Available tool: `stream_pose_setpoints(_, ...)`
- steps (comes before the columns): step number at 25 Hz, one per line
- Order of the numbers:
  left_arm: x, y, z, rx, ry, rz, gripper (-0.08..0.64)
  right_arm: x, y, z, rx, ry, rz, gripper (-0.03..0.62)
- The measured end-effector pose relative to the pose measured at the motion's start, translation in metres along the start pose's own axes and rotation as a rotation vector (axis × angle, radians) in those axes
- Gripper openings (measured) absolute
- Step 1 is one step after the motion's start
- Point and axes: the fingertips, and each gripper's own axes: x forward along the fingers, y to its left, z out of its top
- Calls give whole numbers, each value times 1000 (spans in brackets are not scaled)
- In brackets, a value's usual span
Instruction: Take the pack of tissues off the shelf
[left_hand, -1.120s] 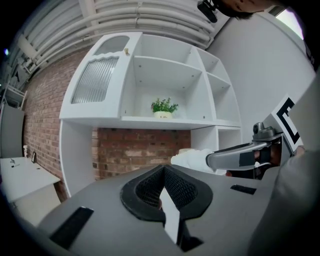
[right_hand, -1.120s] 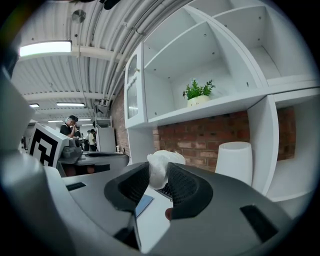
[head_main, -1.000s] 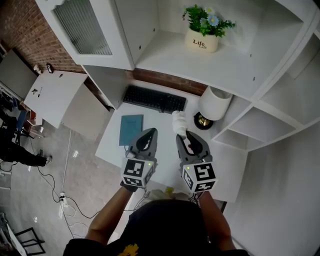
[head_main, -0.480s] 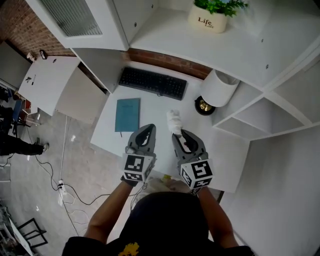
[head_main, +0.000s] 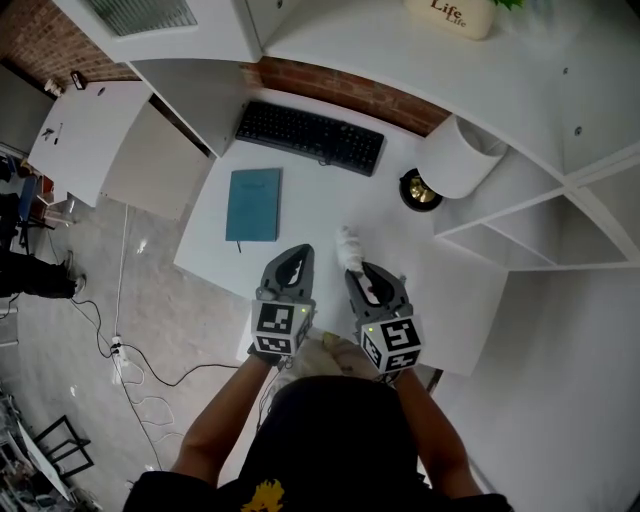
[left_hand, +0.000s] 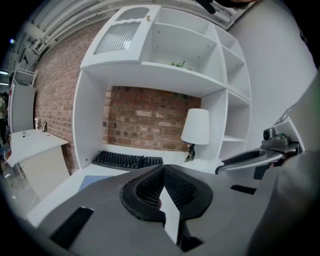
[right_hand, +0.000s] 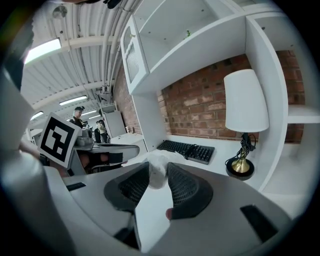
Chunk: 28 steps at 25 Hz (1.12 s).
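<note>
Tissues (head_main: 349, 249) are sitting in the right gripper (head_main: 358, 272), off the shelf (head_main: 400, 70) and out over the table (head_main: 300, 225). Right gripper view: the jaws are pinching the white, crumpled-looking pack from both sides and standing only partly apart. The tissues are poking out past the tips. Can't tell from any view whether the pack is touching the table underneath.

Other side, the left gripper (head_main: 298, 256) is carrying nothing. Its jaws are meeting at the tips, with just a narrow wedge of gap further back toward the body.

Both grippers are hanging side by side over the front part of the table, close but not touching. They are pointing toward the back wall and tilting slightly down. The person's arms (head_main: 215, 420) are coming in from the bottom of the head view.

Layout in head view:
- keyboard (head_main: 310, 137) is lying at the back of the table, under the shelf
- teal notebook (head_main: 254, 204) is lying flat to the left, between keyboard and front edge
- lamp (head_main: 458, 160) is standing back right, its brass base near the keyboard's right end
- tissues are showing between notebook and lamp, nearer the front than the keyboard, apart from all three
- plant pot (head_main: 455, 15) is sitting up on the shelf, cut by the top edge
- cables (head_main: 120, 355) are trailing on the floor (head_main: 150, 300) left of the table
</note>
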Motion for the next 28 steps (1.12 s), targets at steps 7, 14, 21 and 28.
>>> stream_pose_setpoints(7, 3, 5, -49, -31, 83, 14, 5, 15, -6, -58, 59, 95, -13, 118)
stream_pose_setpoints(14, 16, 2, -90, -67, 158, 29, 5, 28, -18, -99, 69, 137, -52, 120)
stream_pose_setpoints(21, 38, -7, -113, -53, 164, 18, 5, 43, -17, -128, 73, 165, -72, 120)
stream_pose_setpoints(28, 37, 6, -125, 3, 200, 9, 5, 48, -21, -153, 101, 199, -113, 124)
